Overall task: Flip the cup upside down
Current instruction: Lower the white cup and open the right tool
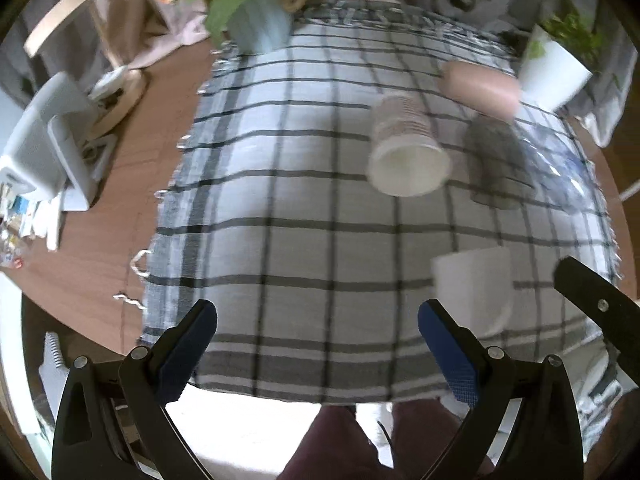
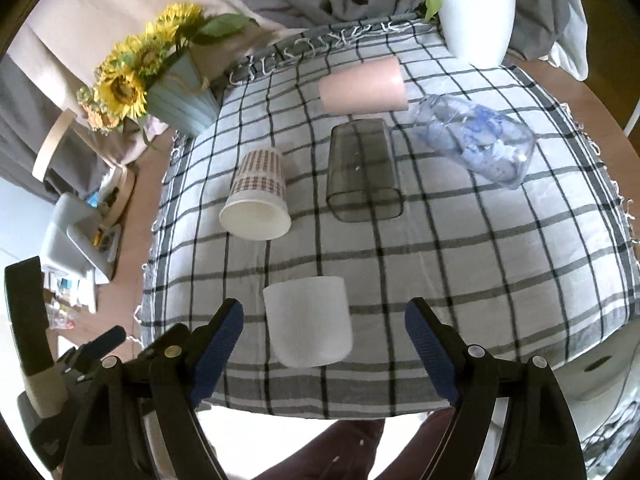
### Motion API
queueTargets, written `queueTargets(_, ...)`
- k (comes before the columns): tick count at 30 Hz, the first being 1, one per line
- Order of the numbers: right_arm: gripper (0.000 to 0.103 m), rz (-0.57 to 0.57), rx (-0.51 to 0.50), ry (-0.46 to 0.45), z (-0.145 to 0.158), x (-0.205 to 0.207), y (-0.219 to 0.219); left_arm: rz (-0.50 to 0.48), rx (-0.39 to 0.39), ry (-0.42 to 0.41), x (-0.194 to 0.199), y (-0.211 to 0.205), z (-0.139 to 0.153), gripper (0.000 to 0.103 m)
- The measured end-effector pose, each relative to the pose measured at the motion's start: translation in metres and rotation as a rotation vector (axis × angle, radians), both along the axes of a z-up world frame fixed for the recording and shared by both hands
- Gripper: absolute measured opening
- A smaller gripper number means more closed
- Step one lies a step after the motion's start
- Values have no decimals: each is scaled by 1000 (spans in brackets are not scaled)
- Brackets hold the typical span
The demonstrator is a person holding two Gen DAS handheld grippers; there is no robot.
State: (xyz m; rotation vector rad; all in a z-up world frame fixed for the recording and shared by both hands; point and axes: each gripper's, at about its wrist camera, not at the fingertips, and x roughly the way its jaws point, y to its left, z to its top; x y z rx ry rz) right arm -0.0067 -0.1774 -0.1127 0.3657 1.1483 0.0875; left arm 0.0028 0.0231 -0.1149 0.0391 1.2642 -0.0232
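Observation:
A white cup (image 2: 308,322) stands upside down on the checked cloth (image 2: 480,240) near the front edge; it also shows in the left wrist view (image 1: 474,290). A patterned paper cup (image 2: 258,196) lies on its side, mouth toward me, and also shows in the left wrist view (image 1: 406,148). A smoky grey cup (image 2: 362,170), a pink cup (image 2: 362,86) and a clear blue-printed cup (image 2: 476,140) lie on their sides. My right gripper (image 2: 324,336) is open, its fingers either side of the white cup without touching. My left gripper (image 1: 318,340) is open and empty, left of the white cup.
A sunflower pot (image 2: 180,96) stands at the back left of the table and a white plant pot (image 2: 476,20) at the back right. Grey fabric lies behind the table. A chair and clutter sit on the floor to the left (image 1: 60,140).

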Motion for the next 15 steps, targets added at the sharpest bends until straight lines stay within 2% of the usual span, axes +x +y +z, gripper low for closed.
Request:
queueTargets(7,83,-18,38,-13,4,-6,-24,-76,-65,19,-6,-36,7,102)
queueTargets(15,83,-43,47,-23,6,-17,-60,-124,-126,67,-11,-74,-5,101)
